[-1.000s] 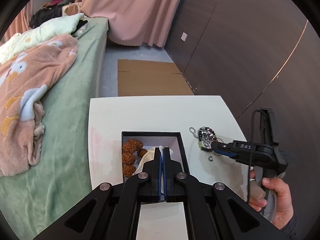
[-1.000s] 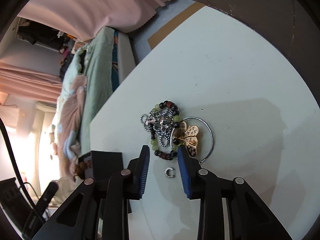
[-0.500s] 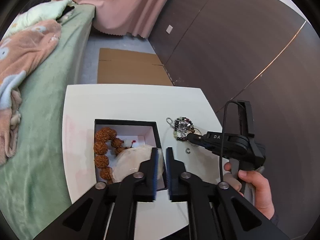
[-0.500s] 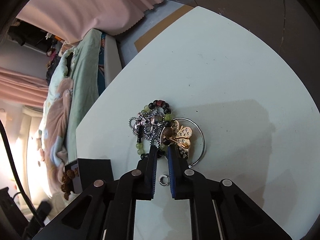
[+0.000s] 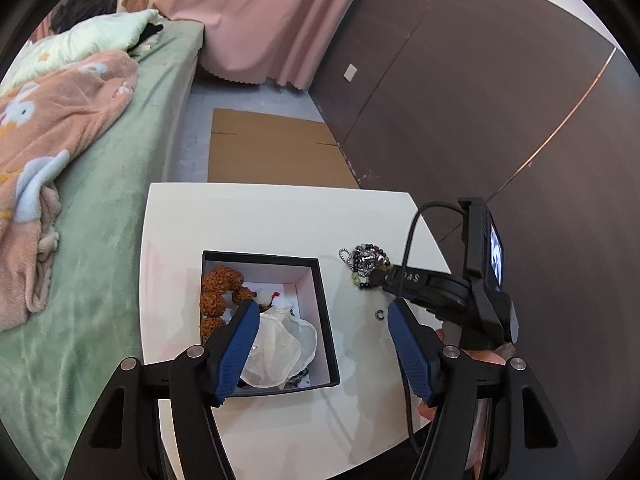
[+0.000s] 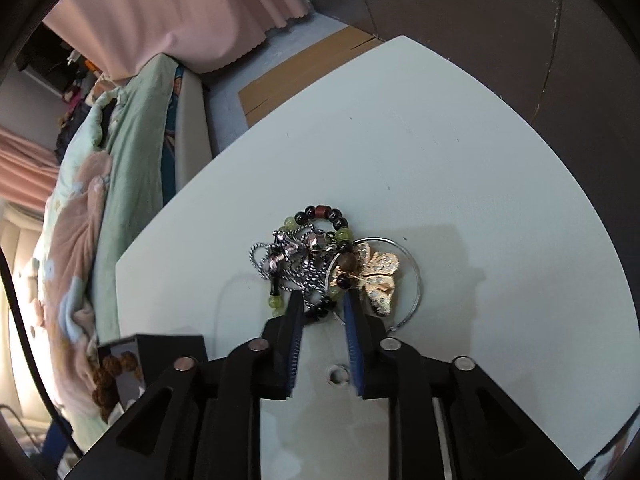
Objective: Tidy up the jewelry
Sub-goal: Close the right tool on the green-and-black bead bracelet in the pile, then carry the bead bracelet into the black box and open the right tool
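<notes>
A tangle of jewelry [image 6: 316, 256] lies on the white table [image 6: 440, 160]: a beaded bracelet, a silver chain, a gold butterfly brooch [image 6: 378, 272] and a thin silver hoop [image 6: 416, 280]. My right gripper [image 6: 323, 300] points down at it. Its jaws are opening, with the bracelet's dark beads and some chain in the narrow gap. A small ring [image 6: 338, 376] lies under its fingers. My left gripper [image 5: 322, 312] hangs over the black box [image 5: 260, 257] with its jaws opening wide and nothing between them. A white sheer pouch [image 5: 280, 344] and brown beads [image 5: 218, 280] lie inside the box.
A bed with a green cover [image 5: 100, 240] and a pink blanket runs along the table's left side. Flat cardboard [image 5: 272, 152] lies on the floor beyond the table. Dark wall panels stand to the right. A person's hand [image 5: 494, 356] holds the right gripper's handle.
My left gripper went from shut to wide open, and the white pouch now lies free in the box. My right gripper narrowed almost to shut at the jewelry, then widened a little.
</notes>
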`<move>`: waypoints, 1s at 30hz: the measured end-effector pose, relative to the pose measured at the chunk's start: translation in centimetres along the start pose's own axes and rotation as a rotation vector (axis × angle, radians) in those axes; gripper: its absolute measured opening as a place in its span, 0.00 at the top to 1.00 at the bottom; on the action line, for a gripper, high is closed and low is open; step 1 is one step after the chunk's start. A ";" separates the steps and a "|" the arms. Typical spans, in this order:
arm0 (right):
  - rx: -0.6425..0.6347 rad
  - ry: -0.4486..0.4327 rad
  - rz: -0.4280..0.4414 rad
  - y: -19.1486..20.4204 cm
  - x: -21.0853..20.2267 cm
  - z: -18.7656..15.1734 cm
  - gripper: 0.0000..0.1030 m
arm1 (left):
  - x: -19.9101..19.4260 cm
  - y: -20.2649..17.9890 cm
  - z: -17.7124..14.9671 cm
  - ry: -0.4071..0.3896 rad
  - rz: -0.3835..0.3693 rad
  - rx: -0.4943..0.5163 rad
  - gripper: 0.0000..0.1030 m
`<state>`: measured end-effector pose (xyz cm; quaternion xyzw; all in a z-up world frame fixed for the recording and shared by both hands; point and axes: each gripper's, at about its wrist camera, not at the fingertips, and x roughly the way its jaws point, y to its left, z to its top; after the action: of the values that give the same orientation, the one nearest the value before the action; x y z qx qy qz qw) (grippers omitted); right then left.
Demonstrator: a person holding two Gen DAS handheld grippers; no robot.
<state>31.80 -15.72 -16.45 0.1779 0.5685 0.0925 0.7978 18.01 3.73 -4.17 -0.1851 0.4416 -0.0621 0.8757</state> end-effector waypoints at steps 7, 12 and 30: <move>-0.031 0.006 -0.021 0.3 -0.1 0.1 0.77 | 0.6 -0.1 0.1 0.004 0.045 0.003 0.34; 0.001 0.042 0.065 -1.7 -0.1 0.5 0.91 | 1.0 0.2 0.7 -0.018 0.051 -0.011 0.34; 0.063 -0.038 0.361 -4.1 -4.9 0.2 0.91 | 4.0 5.4 0.9 -0.059 -0.098 -0.179 0.34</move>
<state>30.15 -21.20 -13.72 0.3037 0.5148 0.2132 0.7728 20.83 7.84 -8.78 -0.2858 0.4096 -0.0597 0.8643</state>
